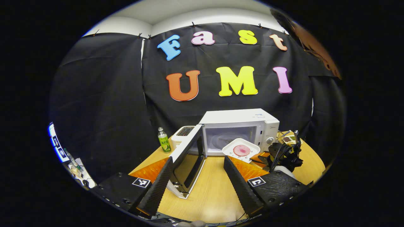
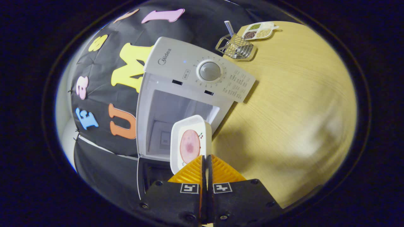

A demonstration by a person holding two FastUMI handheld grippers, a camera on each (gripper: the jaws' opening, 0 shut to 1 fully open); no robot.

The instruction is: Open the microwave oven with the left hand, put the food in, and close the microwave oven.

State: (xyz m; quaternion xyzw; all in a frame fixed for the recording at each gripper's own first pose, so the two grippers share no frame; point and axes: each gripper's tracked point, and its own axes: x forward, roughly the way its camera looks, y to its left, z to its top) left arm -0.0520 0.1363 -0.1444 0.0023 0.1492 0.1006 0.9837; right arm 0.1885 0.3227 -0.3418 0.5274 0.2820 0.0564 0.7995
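The white box-shaped microwave oven (image 1: 240, 126) stands on the pale wooden bench (image 1: 211, 192) with its door (image 1: 186, 157) swung wide, the door leaf lying just ahead of the left tongs (image 1: 198, 183) and a little toward their left finger. The left tongs are spread wide apart and nothing is held between them. The food, a round pink slice on a white square plastic tray with rounded corners (image 2: 189, 142), is seen directly ahead of the right tongs (image 2: 206, 170), which are closed flat on the near rim of the tray, both fingers pressed together over its edge. In the left gripper view the same tray (image 1: 241, 149) is seen beyond and to the right of the left tongs, at the mouth of the open cavity, with the right tongs (image 1: 262, 157) behind it. A green drinks bottle (image 1: 163, 140) stands far ahead to the left, and a wire basket (image 2: 235, 47) and a divided dish of grains (image 2: 260, 31) lie well beyond the right tongs, past the oven. The tray is judged light and stiff but smooth, so a grip on one rim alone is likely to let it droop or slip; it should be kept level. The door is judged rigid and easily swung, best pushed at its free outer edge.
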